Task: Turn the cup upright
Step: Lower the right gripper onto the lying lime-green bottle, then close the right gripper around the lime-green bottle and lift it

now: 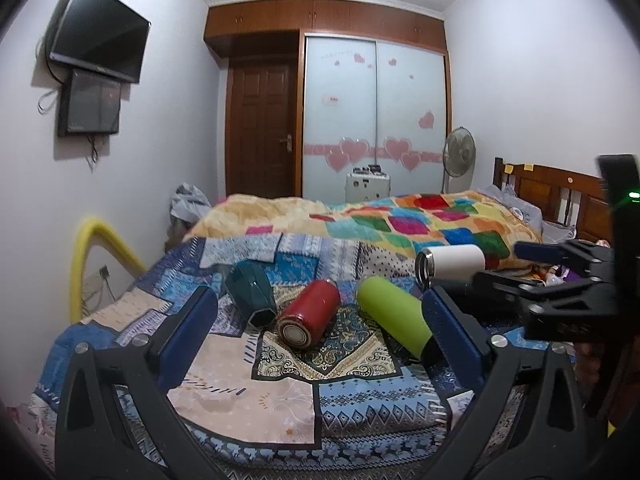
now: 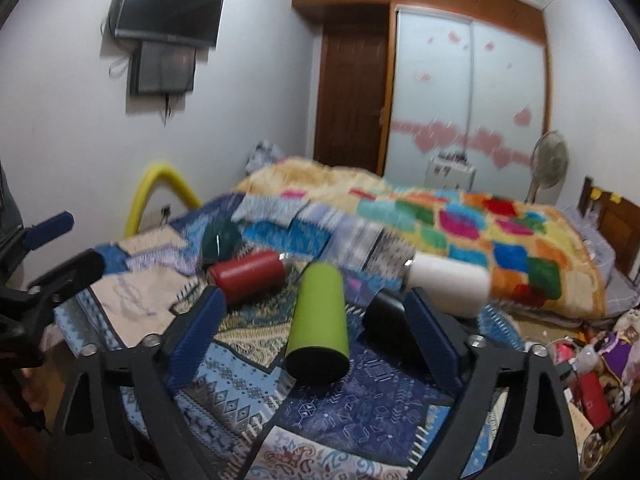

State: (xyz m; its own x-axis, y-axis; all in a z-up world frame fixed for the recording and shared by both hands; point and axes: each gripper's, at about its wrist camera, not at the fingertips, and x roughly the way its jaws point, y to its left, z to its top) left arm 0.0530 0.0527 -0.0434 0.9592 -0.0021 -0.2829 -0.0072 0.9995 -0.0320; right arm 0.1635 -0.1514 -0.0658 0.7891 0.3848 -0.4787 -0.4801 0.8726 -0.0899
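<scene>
Cups, five, all on their sides on bed point(image 1: 280, 408) | green cup point(image 2: 318, 320) lies between my right tool point(image 2: 316, 328) fingers, untouched | both my tools spread apart, left tool point(image 1: 320, 332) near red cup point(image 1: 308, 316).

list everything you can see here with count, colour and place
cups: five, all lying on their sides on the bed: dark teal cup leftmost, red cup, lime green cup, black cup, white cup furthest right
patchwork bedspread: one, blue and beige, under the cups
blanket: one, multicoloured, behind the cups
TV: one, black, on the left wall
fan: one, by the wardrobe
left gripper: open, empty, facing the red cup
right gripper: open, empty, lime green cup between its fingers
</scene>
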